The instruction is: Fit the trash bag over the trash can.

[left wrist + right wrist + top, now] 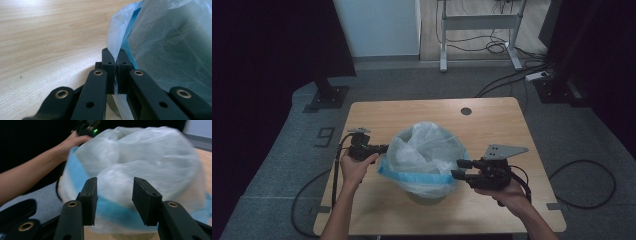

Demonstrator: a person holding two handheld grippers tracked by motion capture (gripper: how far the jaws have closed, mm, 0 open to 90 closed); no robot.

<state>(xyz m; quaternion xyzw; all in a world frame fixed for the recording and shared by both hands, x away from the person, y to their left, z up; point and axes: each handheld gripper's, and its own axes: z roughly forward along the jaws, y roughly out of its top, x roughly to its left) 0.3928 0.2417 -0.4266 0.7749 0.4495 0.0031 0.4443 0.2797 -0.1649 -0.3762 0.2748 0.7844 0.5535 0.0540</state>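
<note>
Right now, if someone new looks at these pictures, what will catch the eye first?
First comes the clear plastic bag with its blue band, pulled over a bin at the middle of the wooden table. At its left edge the left gripper is shut on the film. At its right the right gripper stands open, nothing between its jaws.
</note>
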